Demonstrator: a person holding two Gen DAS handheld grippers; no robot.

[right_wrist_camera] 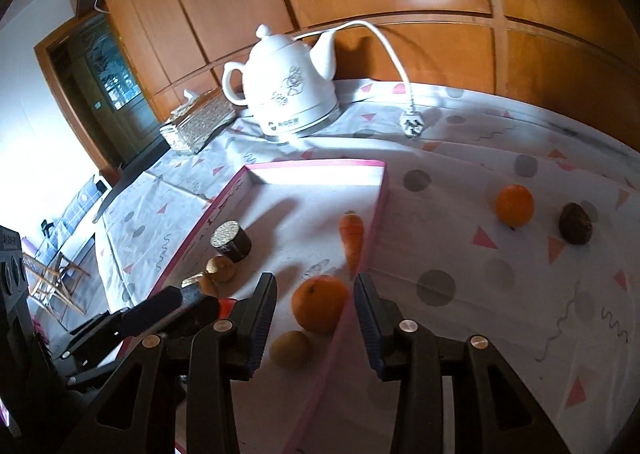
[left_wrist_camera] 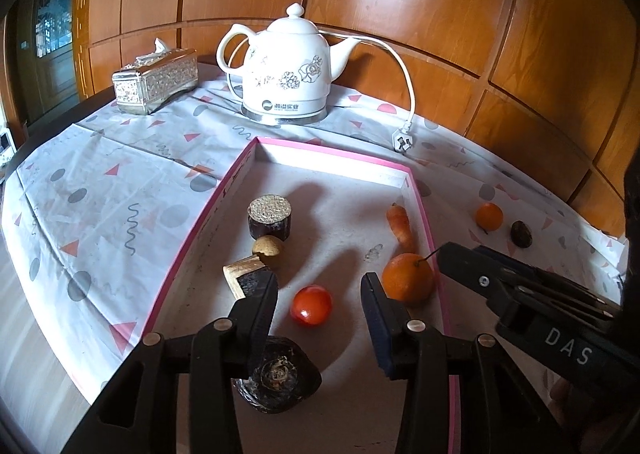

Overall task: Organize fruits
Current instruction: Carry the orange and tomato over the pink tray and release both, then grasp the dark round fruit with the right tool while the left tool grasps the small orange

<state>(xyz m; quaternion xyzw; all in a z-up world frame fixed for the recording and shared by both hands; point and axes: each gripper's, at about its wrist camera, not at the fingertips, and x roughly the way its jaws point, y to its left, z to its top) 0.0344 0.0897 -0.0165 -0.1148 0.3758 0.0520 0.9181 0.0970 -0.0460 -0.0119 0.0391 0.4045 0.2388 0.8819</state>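
A pink-rimmed tray (left_wrist_camera: 236,178) (right_wrist_camera: 382,190) holds a red tomato (left_wrist_camera: 311,305), an orange (left_wrist_camera: 407,278) (right_wrist_camera: 319,303), a carrot (left_wrist_camera: 401,226) (right_wrist_camera: 351,238), a cut dark cane piece (left_wrist_camera: 269,217) (right_wrist_camera: 231,240), a small brown fruit (left_wrist_camera: 267,247) (right_wrist_camera: 220,268), a dark fruit (left_wrist_camera: 280,376) and a yellowish fruit (right_wrist_camera: 291,349). A second orange (left_wrist_camera: 489,216) (right_wrist_camera: 514,205) and a dark brown fruit (left_wrist_camera: 521,233) (right_wrist_camera: 575,223) lie on the cloth outside the tray. My left gripper (left_wrist_camera: 320,310) is open over the tomato. My right gripper (right_wrist_camera: 316,318) is open over the tray's right rim, just behind the orange.
A white ceramic kettle (left_wrist_camera: 286,70) (right_wrist_camera: 286,88) stands behind the tray with its cord and plug (left_wrist_camera: 402,140) (right_wrist_camera: 412,122) on the cloth. A silver tissue box (left_wrist_camera: 156,80) (right_wrist_camera: 196,126) sits at the back left. Wood panelling rises behind the table.
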